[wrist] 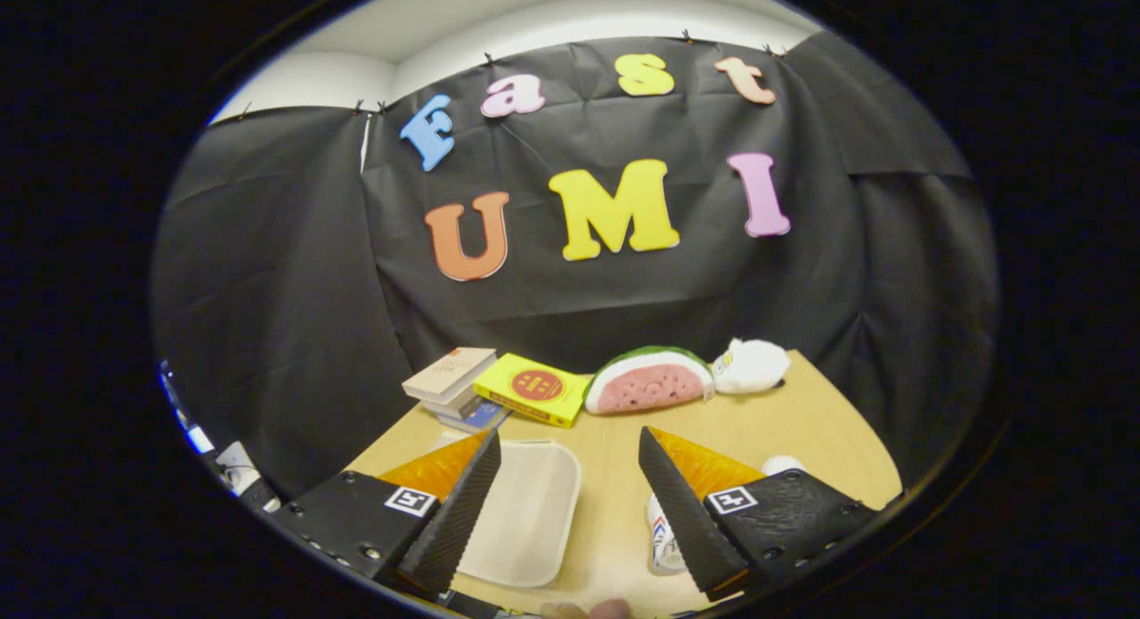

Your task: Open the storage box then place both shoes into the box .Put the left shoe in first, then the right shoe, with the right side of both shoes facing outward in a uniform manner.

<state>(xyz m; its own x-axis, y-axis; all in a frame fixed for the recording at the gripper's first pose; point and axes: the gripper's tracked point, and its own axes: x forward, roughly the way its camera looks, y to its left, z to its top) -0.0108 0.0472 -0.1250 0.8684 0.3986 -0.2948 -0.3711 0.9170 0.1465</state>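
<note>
Gripper (pixel 570 450) spread wide, holding nothing, bare wooden table (pixel 614 512) showing in the gap; black ribbed fingers (pixel 459 512) with orange wedges behind them and a little square marker on each black mount. Right under the left finger, around 7 o'clock from the gap: storage box (pixel 525 512), pale cream, rounded corners, lid looks still on, partly covered by that finger. Down at 5 o'clock, tucked against the right finger: a white shoe (pixel 663 534) with red and blue marks on its side, mostly hidden by the finger; another white rounded bit (pixel 784 465) peeking over the right mount at 3 o'clock, can't tell if that's the second shoe. Something pinkish, maybe fingertips (pixel 588 610), at 6 o'clock at the very bottom; too blurry to call.

Further out, past the fingers, along the table's back edge: stack of books (pixel 450 378) at 11 o'clock; yellow box (pixel 533 389) with a red round mark just beside it, tilted, leaning on the stack; watermelon-slice plush (pixel 650 380) at 12 to 1 o'clock, touching the yellow box; white plush toy (pixel 753 365) at 1 o'clock, right up against the watermelon. Black cloth wall (pixel 285 289) behind everything.
</note>
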